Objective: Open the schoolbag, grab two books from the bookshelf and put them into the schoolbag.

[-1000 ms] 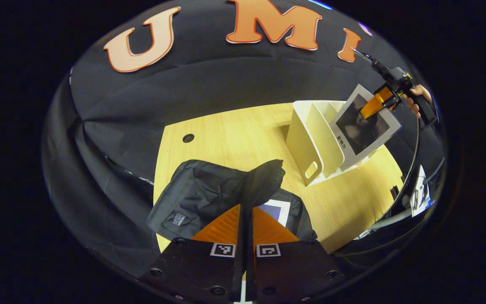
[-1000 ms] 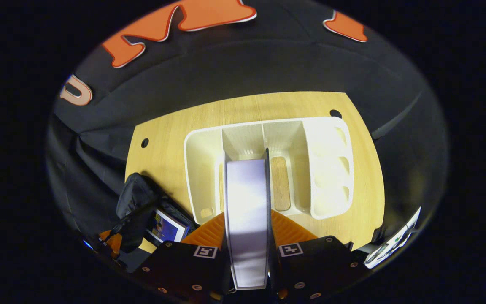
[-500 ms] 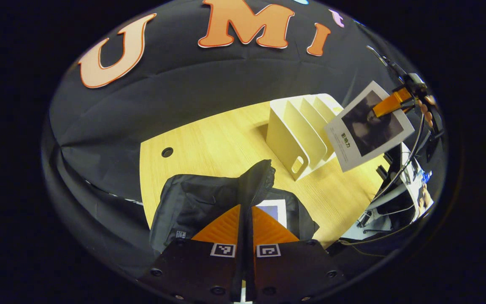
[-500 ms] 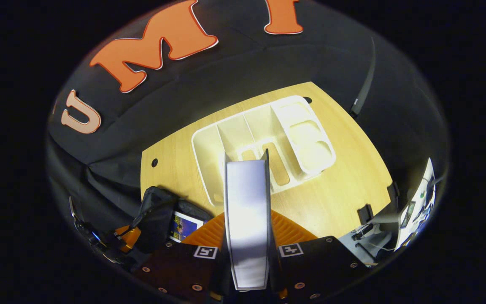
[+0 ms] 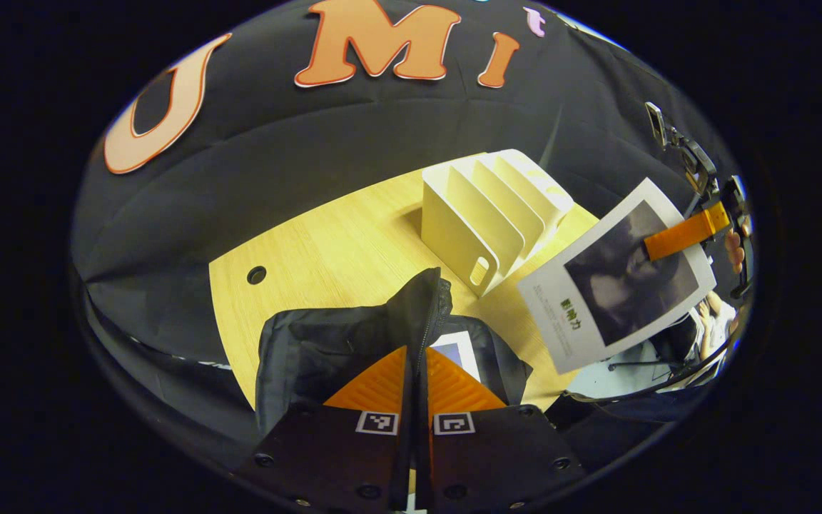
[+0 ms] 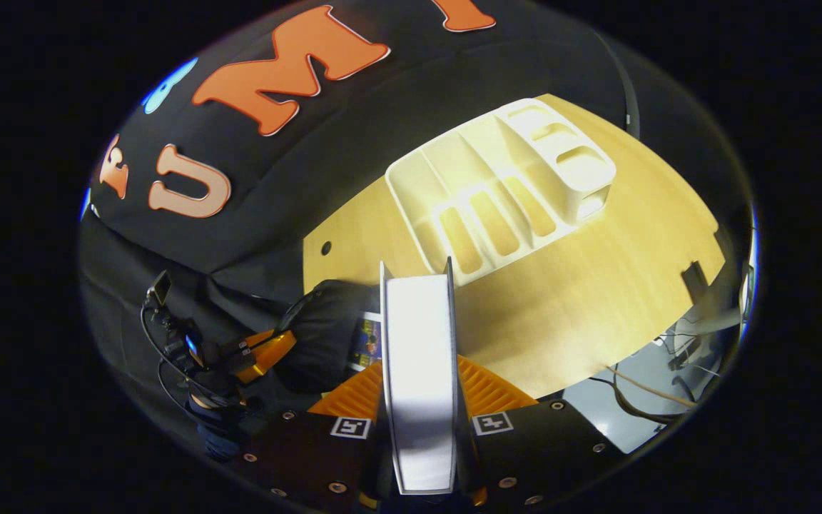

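in the left gripper view, the left claw [image 5: 417, 371] sat at the bottom centre, its two fingers pinched tight on the raised edge of the black schoolbag [image 5: 332, 343], holding the flap up along the zipper. the schoolbag lay on the wooden counter [image 5: 325, 243] in the lower middle of the frame, and a first book [image 5: 458, 354] with a blue cover showed inside its opening, just right of the fingers. the white bookshelf [image 5: 486, 214] stood on the counter above and to the right of the bag, its slots bare. at the right of the frame the right claw [image 5: 675, 239] gripped a second book [image 5: 618, 285], white-bordered with a dark picture, up in the air off the counter, below and right of the bookshelf.

in the right gripper view, the right claw [image 6: 419, 400] was clamped on that second book [image 6: 418, 371], seen edge-on at bottom centre. the bookshelf [image 6: 504, 185] sat in the upper centre-right, well apart from the book. at the lower left the left claw [image 6: 268, 350] held the schoolbag [image 6: 325, 328], with the first book [image 6: 367, 344] peeking out.
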A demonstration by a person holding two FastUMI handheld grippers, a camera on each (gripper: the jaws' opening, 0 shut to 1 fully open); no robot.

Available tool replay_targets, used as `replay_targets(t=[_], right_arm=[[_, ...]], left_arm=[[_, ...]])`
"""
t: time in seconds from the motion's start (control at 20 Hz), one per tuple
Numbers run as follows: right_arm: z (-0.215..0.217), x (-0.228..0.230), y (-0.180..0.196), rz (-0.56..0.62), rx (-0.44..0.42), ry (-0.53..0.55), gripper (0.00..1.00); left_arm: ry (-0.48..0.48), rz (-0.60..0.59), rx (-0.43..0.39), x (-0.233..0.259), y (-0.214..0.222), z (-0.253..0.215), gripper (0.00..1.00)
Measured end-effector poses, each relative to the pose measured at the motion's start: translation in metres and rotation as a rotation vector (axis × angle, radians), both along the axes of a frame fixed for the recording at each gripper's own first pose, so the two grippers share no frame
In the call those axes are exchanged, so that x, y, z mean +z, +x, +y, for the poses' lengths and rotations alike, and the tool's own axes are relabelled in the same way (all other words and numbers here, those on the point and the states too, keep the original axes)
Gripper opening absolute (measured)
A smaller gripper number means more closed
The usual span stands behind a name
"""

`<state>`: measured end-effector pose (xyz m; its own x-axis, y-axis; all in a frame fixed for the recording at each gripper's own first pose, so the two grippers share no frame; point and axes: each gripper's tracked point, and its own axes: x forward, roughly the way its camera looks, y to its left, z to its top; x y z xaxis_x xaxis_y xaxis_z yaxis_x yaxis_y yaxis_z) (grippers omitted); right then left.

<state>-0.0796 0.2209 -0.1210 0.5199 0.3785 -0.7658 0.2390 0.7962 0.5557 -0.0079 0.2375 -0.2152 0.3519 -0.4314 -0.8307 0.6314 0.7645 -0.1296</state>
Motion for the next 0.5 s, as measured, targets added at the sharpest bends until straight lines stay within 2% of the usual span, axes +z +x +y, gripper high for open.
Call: replay_targets(t=[0.2, 0.5], right_arm=[[0.048, -0.020, 0.012, -0.026, 0.025, 0.138, 0.37], [0.099, -0.073, 0.042, -0.013, 0.000, 0.281, 0.37]], left_arm=[[-0.020, -0.002, -0.008, 0.008, 0.006, 0.002, 0.04], [-0.029, -0.008, -0.017, 0.022, 0.014, 0.000, 0.04]])
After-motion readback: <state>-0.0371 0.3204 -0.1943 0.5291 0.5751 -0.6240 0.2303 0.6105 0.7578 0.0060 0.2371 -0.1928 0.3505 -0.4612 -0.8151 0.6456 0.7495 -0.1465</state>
